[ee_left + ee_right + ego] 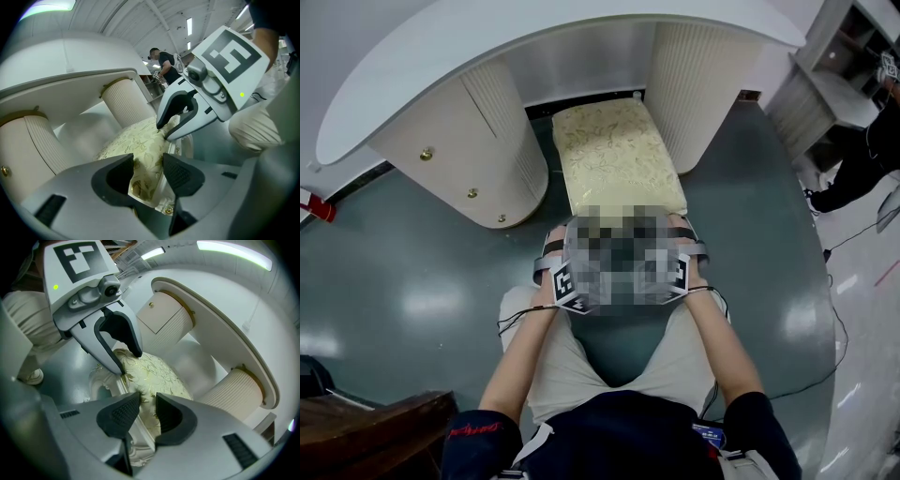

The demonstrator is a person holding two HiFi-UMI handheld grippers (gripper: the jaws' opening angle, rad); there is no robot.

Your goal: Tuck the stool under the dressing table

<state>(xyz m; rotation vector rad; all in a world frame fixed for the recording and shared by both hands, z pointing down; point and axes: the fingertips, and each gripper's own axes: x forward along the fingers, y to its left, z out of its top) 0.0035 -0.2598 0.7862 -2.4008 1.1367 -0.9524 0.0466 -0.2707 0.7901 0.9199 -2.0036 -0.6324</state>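
Observation:
The stool (619, 155), with a cream floral cushion and a white frame, stands lengthwise between the two ribbed pedestals of the white dressing table (422, 66), its far end under the curved top. At the stool's near end, my left gripper (555, 253) holds the left corner and my right gripper (689, 242) the right corner; a mosaic patch covers part of both. In the left gripper view the jaws (147, 176) are closed on the cushion's edge (140, 154). The right gripper (147, 411) likewise pinches the cushion rim (154, 376).
The left pedestal (473, 141) and the right pedestal (703, 75) flank the stool closely. A person in dark clothes (862, 155) stands at the right by white shelves (839, 56). A cable (836, 323) lies on the grey floor, and dark wooden furniture (375, 431) is at bottom left.

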